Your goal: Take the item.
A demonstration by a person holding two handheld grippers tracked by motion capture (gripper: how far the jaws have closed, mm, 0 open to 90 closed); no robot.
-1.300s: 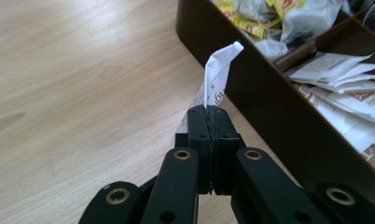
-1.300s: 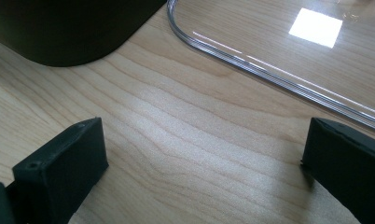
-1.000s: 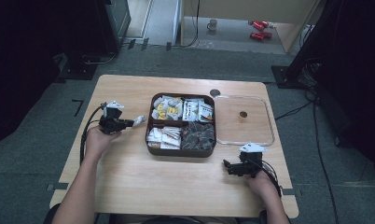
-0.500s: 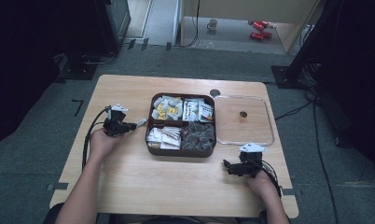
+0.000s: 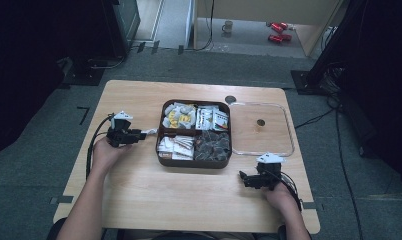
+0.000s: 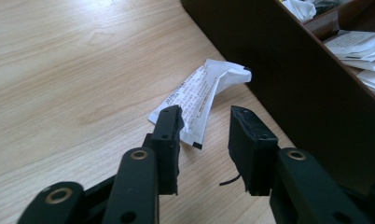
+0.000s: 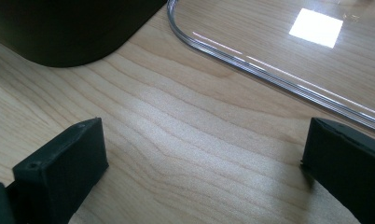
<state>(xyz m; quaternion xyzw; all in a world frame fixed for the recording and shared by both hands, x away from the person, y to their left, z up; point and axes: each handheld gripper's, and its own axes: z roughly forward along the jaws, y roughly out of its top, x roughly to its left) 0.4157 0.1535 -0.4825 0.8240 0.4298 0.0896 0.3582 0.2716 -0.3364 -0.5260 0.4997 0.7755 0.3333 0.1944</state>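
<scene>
Pale wood tabletop (image 5: 189, 195) is sitting under the high view, with dark floor all round it. Starting at the left, I am holding my left gripper (image 5: 139, 134) level, pointing toward the brown four-compartment tray (image 5: 159, 150). Its jaws have just been opening, and in the left gripper view they are standing partly apart with a white printed sachet (image 6: 200, 95) lying on the wood just ahead of them. The near end of the sachet is reaching into the gap close by one jaw, but neither pad is pressing on it, so I am gripping nothing. The far end of the sachet is resting right against the tray's outer wall, outside the compartments. Moving right, the tray is holding yellow-and-white packets, white sachets and dark packets in its four sections. Beyond it a clear lid (image 5: 287, 150) is lying flat on the table, just beside the tray. At the right, I am keeping my right gripper (image 5: 245, 179) low near the front edge, its jaws spread wide over bare wood, empty, near the tray's corner and the lid's rim.
</scene>
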